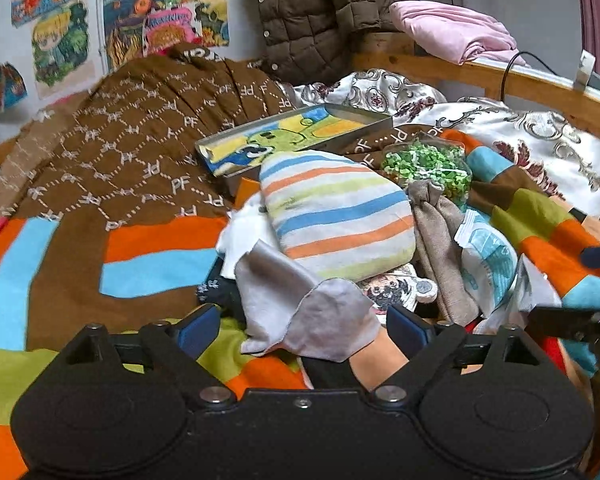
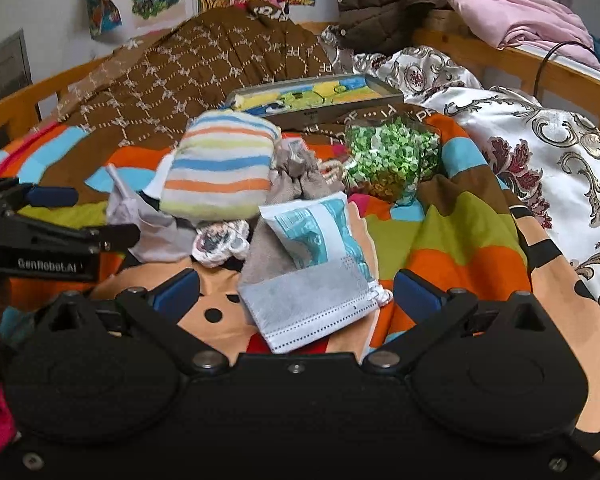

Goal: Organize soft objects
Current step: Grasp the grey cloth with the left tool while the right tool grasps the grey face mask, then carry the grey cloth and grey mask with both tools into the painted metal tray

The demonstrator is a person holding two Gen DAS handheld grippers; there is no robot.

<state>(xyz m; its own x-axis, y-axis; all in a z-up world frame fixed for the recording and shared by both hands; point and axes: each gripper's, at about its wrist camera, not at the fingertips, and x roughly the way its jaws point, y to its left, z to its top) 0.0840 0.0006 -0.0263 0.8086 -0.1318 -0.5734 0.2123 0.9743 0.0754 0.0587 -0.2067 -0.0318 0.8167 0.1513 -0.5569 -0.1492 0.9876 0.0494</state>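
Left wrist: left gripper jaws spread wide, grey cloth lying between pads, untouched by either. Striped roll just beyond, against beige sock and mask packet. Tin tray behind pile, tilted. Open blanket stretch to left; right side crowded, right gripper at frame edge.

Right wrist: right gripper jaws apart, straddling face mask with gap on both sides. Packet overlapping mask's far edge. Green bag beyond, well clear. Left gripper at left, near grey cloth.
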